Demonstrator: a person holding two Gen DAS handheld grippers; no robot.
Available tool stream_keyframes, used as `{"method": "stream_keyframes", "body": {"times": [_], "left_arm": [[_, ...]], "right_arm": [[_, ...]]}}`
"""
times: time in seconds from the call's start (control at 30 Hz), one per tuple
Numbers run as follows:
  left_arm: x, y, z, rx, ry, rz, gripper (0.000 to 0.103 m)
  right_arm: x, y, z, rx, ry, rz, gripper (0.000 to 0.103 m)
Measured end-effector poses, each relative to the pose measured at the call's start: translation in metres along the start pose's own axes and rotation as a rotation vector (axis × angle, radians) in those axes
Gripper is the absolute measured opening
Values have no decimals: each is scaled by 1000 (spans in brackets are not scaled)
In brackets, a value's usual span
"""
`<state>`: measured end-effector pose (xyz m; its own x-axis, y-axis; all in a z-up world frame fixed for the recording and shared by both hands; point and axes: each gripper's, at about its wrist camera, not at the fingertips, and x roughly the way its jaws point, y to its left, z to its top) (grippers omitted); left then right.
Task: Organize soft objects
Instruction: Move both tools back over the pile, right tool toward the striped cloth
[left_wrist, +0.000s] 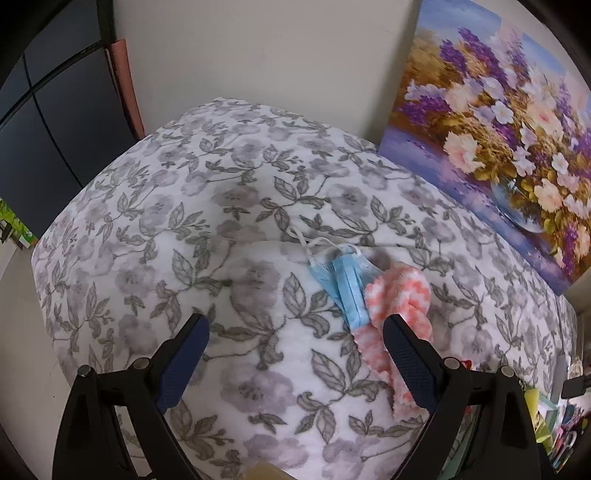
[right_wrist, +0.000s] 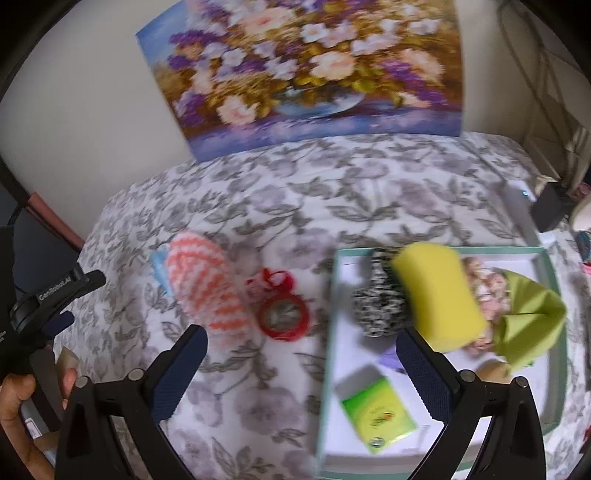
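An orange-and-white fuzzy sock (left_wrist: 400, 299) lies on the floral blanket (left_wrist: 184, 229) with a folded blue face mask (left_wrist: 347, 284) against its left side. My left gripper (left_wrist: 295, 332) is open and empty, its right finger over the sock's near end. In the right wrist view the sock (right_wrist: 207, 291) lies left of a red mesh scrubber (right_wrist: 282, 314). A shallow teal-rimmed box (right_wrist: 443, 250) holds a black-and-white scrubber (right_wrist: 380, 306), a yellow sponge (right_wrist: 439, 295), a green cloth (right_wrist: 528, 321) and a green tissue pack (right_wrist: 378, 413). My right gripper (right_wrist: 301, 345) is open and empty above the box's left edge.
A flower painting (right_wrist: 306, 74) leans on the wall behind the blanket. The left gripper's body and the holding hand (right_wrist: 22, 398) show at the left edge. A dark box (right_wrist: 550, 206) and cables sit at the far right.
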<state>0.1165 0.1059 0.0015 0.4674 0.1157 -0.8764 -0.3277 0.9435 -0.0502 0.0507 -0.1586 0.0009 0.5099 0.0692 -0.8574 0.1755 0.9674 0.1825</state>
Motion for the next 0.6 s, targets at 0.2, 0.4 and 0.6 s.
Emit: {"method": "stream_keyframes", "body": {"times": [0.2,0.4,0.6], "left_arm": [[5,6,4,-14,-9,-11,95],[15,11,6,-6,5,-17,95],[29,15,6,-11,33,-16,95]], "right_arm": [[20,24,-2,-40,30,24,103],[37,32,-3,-42,53,27,103],[53,38,-3,-51,74,25,103]]}}
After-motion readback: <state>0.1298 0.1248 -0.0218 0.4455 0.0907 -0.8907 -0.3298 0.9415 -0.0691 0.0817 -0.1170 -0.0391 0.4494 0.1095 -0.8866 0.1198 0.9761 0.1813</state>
